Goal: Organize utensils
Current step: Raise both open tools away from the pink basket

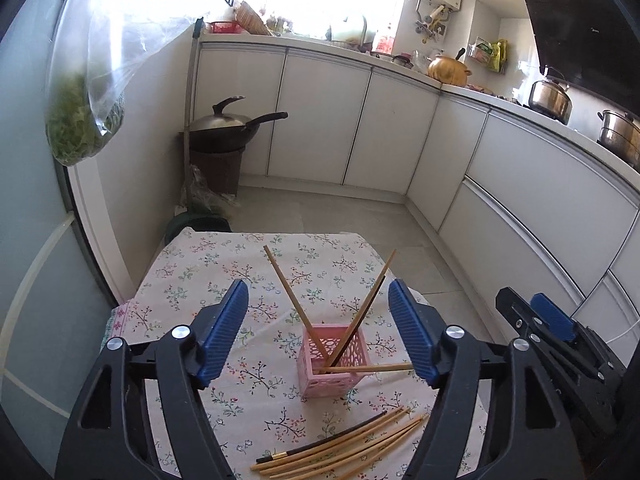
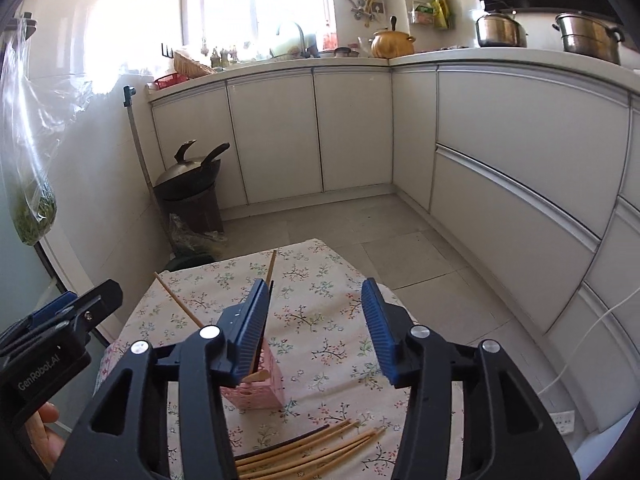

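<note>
Left wrist view: both tongs (image 1: 318,336) gape, empty, around pink holder (image 1: 334,364).

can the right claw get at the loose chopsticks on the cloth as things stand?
Probably yes. The right claw is open and empty, and the loose chopsticks lie uncovered just below and in front of it. The pink holder sits farther back, off that path.

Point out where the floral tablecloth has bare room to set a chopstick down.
Free: the tablecloth left of and beyond the pink holder. Crowded: the near edge, where loose chopsticks lie fanned in front of the holder.
</note>
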Available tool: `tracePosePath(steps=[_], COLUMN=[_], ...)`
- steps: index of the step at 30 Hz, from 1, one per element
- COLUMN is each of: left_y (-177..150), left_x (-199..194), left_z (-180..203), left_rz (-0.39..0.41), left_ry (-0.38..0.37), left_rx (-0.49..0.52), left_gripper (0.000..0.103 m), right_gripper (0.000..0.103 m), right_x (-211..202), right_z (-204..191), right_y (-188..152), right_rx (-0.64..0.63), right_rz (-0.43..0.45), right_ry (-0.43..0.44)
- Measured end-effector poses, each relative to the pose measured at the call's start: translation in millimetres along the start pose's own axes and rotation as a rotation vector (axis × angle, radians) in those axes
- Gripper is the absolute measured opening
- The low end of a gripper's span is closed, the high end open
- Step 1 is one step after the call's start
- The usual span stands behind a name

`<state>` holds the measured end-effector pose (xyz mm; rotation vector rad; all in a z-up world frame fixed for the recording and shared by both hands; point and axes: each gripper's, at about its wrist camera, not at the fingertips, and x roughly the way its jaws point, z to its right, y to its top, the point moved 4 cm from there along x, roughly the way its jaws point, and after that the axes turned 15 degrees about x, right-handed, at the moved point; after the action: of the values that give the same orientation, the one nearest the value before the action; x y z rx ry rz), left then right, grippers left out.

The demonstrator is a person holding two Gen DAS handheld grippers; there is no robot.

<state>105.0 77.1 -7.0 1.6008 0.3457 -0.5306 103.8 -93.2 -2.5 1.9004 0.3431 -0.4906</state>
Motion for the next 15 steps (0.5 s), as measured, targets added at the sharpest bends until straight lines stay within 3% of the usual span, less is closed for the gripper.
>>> tracePosePath(steps=[2,15], left_y=[-1,-14], left_x=[-2,-13], left_z=[1,14], left_rz=[0.0,0.003], left_ry=[0.01,0.032], left_rx=[0.006,0.046], left_gripper=[0.075,0.09], right_gripper=[0.064,0.086], right_x=[-3,-21], right_z=[5,24], right_y=[1,-2], right_rx=[0.012,0.02], right_rz=[0.011,0.04], right_ry=[-0.005,-0.054])
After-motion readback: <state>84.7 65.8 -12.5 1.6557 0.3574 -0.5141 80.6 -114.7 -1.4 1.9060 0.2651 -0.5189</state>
